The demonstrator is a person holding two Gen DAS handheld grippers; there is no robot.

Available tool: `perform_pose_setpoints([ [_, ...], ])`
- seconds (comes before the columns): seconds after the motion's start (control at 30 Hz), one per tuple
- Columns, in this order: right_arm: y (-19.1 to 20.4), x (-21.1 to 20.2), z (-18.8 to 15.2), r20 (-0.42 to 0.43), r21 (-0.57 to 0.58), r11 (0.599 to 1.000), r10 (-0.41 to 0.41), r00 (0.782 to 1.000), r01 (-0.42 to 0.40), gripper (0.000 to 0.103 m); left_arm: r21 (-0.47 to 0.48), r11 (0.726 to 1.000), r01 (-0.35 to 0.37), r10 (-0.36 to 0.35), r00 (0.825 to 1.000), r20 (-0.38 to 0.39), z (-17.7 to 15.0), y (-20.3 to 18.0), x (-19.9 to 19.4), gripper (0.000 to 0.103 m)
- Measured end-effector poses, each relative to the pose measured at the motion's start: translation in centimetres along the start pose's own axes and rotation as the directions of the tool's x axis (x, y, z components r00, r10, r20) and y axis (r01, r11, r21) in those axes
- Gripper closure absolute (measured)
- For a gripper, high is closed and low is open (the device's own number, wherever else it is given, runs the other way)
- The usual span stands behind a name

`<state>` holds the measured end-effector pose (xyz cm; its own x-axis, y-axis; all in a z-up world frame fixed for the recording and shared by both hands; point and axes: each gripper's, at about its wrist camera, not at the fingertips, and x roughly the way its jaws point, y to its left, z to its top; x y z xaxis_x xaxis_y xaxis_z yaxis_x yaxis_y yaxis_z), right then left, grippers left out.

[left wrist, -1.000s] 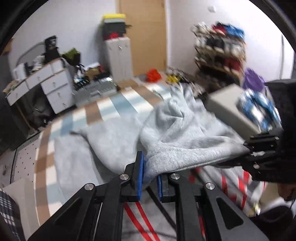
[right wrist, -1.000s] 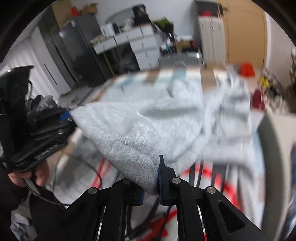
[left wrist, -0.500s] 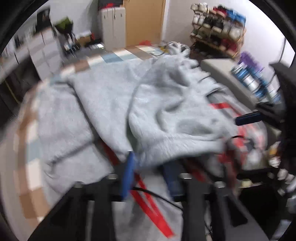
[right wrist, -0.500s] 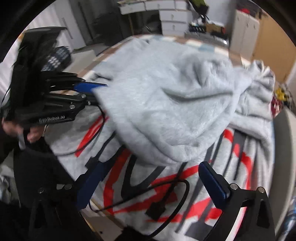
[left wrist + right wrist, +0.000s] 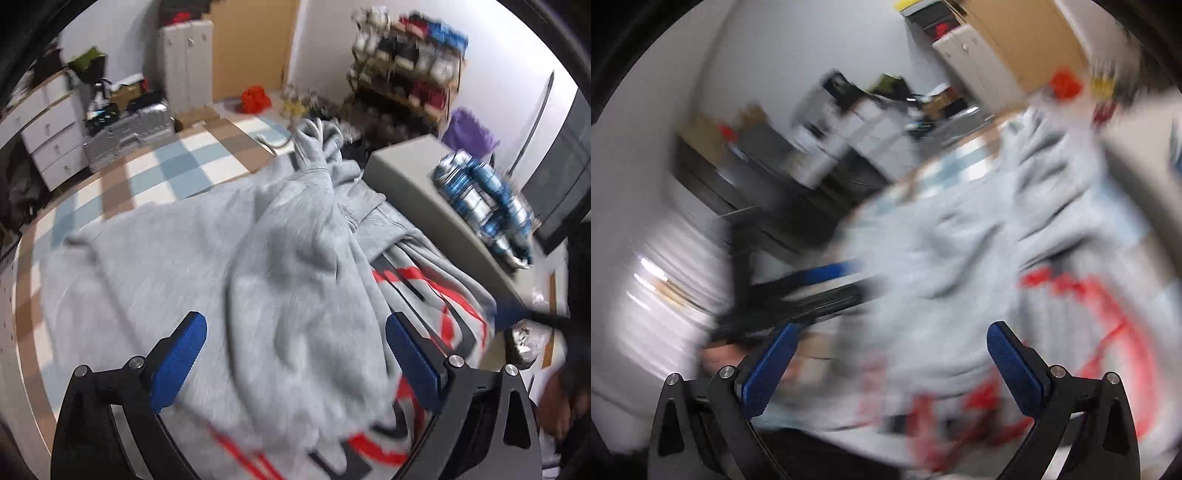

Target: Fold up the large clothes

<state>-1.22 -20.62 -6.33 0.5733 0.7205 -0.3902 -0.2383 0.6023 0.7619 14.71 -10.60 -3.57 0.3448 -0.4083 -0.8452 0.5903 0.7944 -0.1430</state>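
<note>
Room: cluttered; white drawers (image 5: pixel 55 136) far left, a tan door (image 5: pixel 251 48) at the back, a shoe rack (image 5: pixel 410 62) far right.

Surface: a checked mat (image 5: pixel 177 173) in blue, white and brown, covering the work area; a grey box (image 5: pixel 417 188) stands at its right edge with a pack of blue cans (image 5: pixel 484 206) on top.

Garment: a large grey sweatshirt (image 5: pixel 295 266) lies across the mat, one half folded over the other. Red and black print shows on the under layer, near right. The top layer sits rumpled, and a bunched part trails toward the far edge.

Left gripper (image 5: pixel 295 362): jaws opening, blue pads well apart, hanging over the near edge of the folded layer. Cloth lies below and between them but is not pinched.

Right gripper (image 5: pixel 890 369): jaws wide apart, nothing clamped; its view is badly blurred, so its exact place over the cloth cannot be told.

Risks, as judged: the released fold may slump or slide, since the top layer is lumpy and uneven. An open finger could snag the loose edge and drag the fold apart. Creases left unsmoothed would carry into any later fold.
</note>
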Motion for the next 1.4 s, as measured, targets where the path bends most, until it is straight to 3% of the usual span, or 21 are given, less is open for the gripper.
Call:
perform_pose_setpoints([
  [0.07,-0.1,-0.3,-1.6,0.021,0.051,0.977,0.205,0.979,-0.205,0.0,0.022,1.0,-0.007,0.007,1.0,-0.024,1.6,-0.8,1.7,0.008],
  [0.1,-0.2,-0.4,-2.9,0.033,0.055,0.941,0.333,0.942,-0.334,0.0,0.025,1.0,-0.017,0.018,0.999,-0.031,1.9,-0.8,2.2,0.008],
  [0.17,-0.3,-0.3,-4.6,0.039,0.02,0.913,0.406,0.913,-0.407,0.0,0.058,0.998,-0.039,0.043,0.997,-0.067,3.4,-1.7,4.1,0.008],
  [0.2,-0.4,-0.2,-5.4,0.044,-0.004,0.918,0.396,0.917,-0.396,0.0,0.07,0.997,-0.045,0.051,0.995,-0.08,3.1,-1.7,4.4,0.008],
  [0.27,-0.1,0.2,-5.6,0.028,-0.017,0.959,0.285,0.958,-0.284,0.0,0.108,0.99,-0.091,0.104,0.987,-0.119,3.5,-2.3,6.4,0.008],
  [0.3,0.2,0.2,-5.5,0.035,-0.053,0.957,0.286,0.957,-0.284,0.0,0.122,0.987,-0.106,0.123,0.983,-0.137,3.4,-2.0,6.6,0.008],
  [0.37,0.3,0.0,-5.1,0.053,-0.083,0.96,0.272,0.961,-0.268,0.0,0.131,0.985,-0.114,0.133,0.981,-0.141,3.2,-1.7,6.7,0.022],
  [0.43,-0.1,-0.1,-4.7,0.074,-0.074,0.961,0.27,0.96,-0.265,0.0,0.118,0.986,-0.119,0.138,0.976,-0.166,2.9,-1.1,6.3,0.082],
  [0.47,-0.4,0.0,-4.6,0.071,-0.053,0.963,0.269,0.961,-0.266,0.0,0.092,0.99,-0.111,0.126,0.976,-0.179,3.0,-0.6,6.1,0.089],
  [0.67,-0.6,-1.2,-5.3,0.093,-0.015,0.96,0.279,0.956,-0.279,0.0,-0.012,0.993,-0.118,0.116,0.987,-0.112,3.9,2.2,3.3,0.093],
  [0.77,-0.6,-1.7,-5.5,0.116,-0.026,0.963,0.269,0.956,-0.267,0.0,-0.04,0.985,-0.166,0.164,0.985,-0.049,5.8,3.6,0.3,0.094],
  [0.87,-0.8,-1.1,-4.8,0.111,-0.014,0.988,0.154,0.982,-0.153,0.0,-0.085,0.976,-0.2,0.203,0.978,0.04,7.9,4.5,-4.1,0.094],
  [0.9,-0.9,0.2,-4.0,0.063,-0.013,0.998,0.058,0.996,-0.057,0.0,-0.089,0.974,-0.209,0.215,0.974,0.065,8.5,4.6,-5.5,0.094],
  [0.97,-1.1,2.1,-2.3,-0.019,0.008,0.998,-0.064,0.998,0.064,0.0,-0.104,0.971,-0.215,0.227,0.965,0.129,9.0,4.7,-8.7,0.094],
  [1.07,-1.6,5.3,1.9,-0.129,0.071,0.991,-0.106,0.986,0.116,0.0,-0.095,0.969,-0.229,0.243,0.954,0.177,8.2,4.8,-11.3,0.093],
  [1.13,-1.7,7.0,4.7,-0.161,0.123,0.99,-0.054,0.985,0.074,0.0,-0.104,0.97,-0.219,0.234,0.96,0.156,7.4,5.0,-10.8,0.093],
  [1.2,-2.2,8.6,6.2,-0.239,0.191,0.975,-0.066,0.969,0.114,0.0,-0.117,0.974,-0.194,0.209,0.969,0.135,7.0,5.4,-9.6,0.093],
  [1.27,-2.3,10.2,6.9,-0.308,0.199,0.95,-0.175,0.935,0.243,0.0,-0.145,0.976,-0.162,0.181,0.976,0.123,6.6,6.0,-8.7,0.093],
  [1.33,-0.9,12.4,7.3,-0.345,0.01,0.933,-0.334,0.877,0.359,0.0,-0.167,0.977,-0.131,0.152,0.981,0.121,7.1,6.3,-8.1,0.093],
  [1.4,0.5,15.1,7.1,-0.362,-0.192,0.871,-0.49,0.793,0.451,0.0,-0.18,0.978,-0.109,0.133,0.983,0.128,7.5,6.6,-8.5,0.093],
])
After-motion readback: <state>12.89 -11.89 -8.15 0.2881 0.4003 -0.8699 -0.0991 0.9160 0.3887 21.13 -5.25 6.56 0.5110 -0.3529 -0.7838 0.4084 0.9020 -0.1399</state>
